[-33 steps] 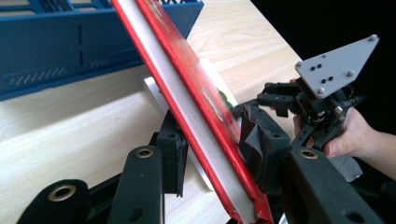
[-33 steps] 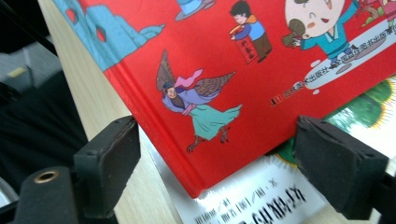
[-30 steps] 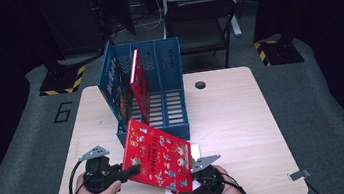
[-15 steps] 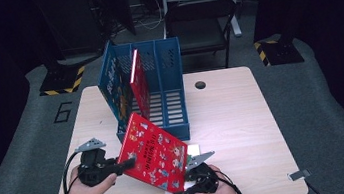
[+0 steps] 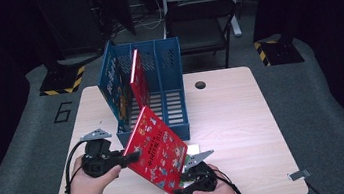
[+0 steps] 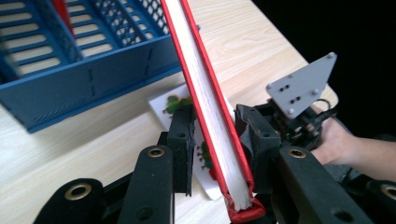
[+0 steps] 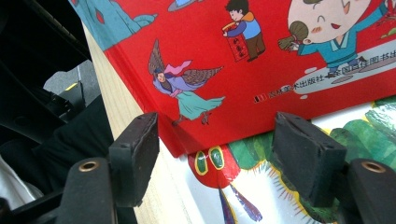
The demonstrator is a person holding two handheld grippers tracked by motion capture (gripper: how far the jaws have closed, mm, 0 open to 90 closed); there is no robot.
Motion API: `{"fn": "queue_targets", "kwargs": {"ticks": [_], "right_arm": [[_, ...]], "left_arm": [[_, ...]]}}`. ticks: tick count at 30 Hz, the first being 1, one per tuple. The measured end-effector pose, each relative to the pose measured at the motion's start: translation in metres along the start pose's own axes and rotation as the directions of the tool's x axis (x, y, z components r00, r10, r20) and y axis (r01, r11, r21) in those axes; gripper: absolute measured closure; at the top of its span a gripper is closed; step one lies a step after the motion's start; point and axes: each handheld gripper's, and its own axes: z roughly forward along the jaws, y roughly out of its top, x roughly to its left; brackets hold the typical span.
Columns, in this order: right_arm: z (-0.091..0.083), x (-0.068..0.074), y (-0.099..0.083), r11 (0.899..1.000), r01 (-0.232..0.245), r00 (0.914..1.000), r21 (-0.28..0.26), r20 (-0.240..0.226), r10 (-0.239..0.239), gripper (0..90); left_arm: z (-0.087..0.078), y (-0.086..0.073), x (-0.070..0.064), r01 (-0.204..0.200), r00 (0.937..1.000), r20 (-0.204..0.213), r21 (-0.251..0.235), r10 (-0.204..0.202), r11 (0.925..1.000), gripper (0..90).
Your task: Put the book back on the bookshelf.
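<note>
A red picture book (image 5: 159, 149) (image 6: 205, 107) (image 7: 261, 56) stands tilted on the table, its lower corner resting near a flat white caterpillar book (image 5: 193, 150) (image 7: 280, 196). My left gripper (image 5: 130, 158) (image 6: 217, 140) is shut on the red book's left edge, with the page block between the jaws. My right gripper (image 5: 181, 189) (image 7: 222, 158) is open at the book's lower corner, its jaws wide apart just above the white book. A blue file rack (image 5: 174, 107) (image 6: 70, 88) stands behind, with another red book (image 5: 138, 78) upright in it.
The wooden table (image 5: 243, 118) has a small round cable hole (image 5: 200, 84) behind the rack's right side. A chair (image 5: 200, 17) stands past the far edge. The person's hands come in at the near edge.
The red book has been lifted and tipped steeper toward the rack, with my left gripper rising and shifting right. My right gripper has moved slightly left under the book's corner.
</note>
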Motion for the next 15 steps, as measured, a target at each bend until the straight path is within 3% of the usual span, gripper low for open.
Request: {"fn": "queue_targets", "kwargs": {"ticks": [5,7,15], "right_arm": [[-0.002,-0.001,-0.001,1.0,-0.009,1.0,0.002,-0.001,0.009,38.0],[-0.003,-0.003,-0.002,1.0,0.005,1.0,-0.006,0.0,-0.005,41.5],[-0.007,-0.006,-0.003,0.999,-0.035,0.9987,-0.018,0.036,0.036,47.7]], "left_arm": [[0.005,0.009,-0.005,-0.01,0.9994,0.032,0.003,0.009,0.9999,65.8],[0.006,0.011,-0.006,-0.017,0.9995,0.027,0.006,0.017,0.9998,65.7],[0.017,0.018,-0.011,-0.022,0.9997,0.001,0.02,0.022,0.9996,65.1]]}}
